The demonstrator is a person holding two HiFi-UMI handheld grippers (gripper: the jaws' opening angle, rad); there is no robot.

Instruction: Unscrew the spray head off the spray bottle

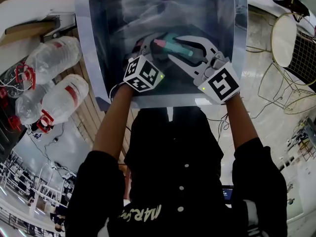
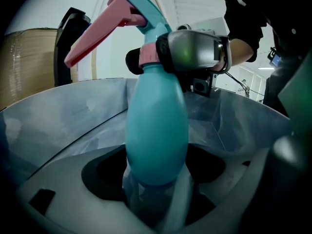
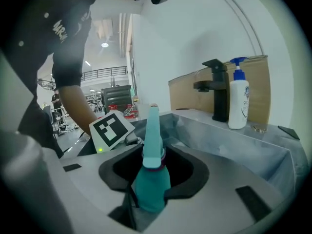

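Observation:
A teal spray bottle with a teal head and pink trigger is held over a steel sink. My left gripper is shut on the bottle's lower body, with clear film bunched below it. My right gripper is shut at the neck by the pink collar, and the spray head points away from it. In the left gripper view the right gripper clamps the collar from the right. In the head view the left gripper and right gripper meet on the bottle.
A black faucet and a white pump bottle stand on the sink's far rim in front of cardboard. Large plastic water bottles lie to the sink's left. A wire chair stands at the right.

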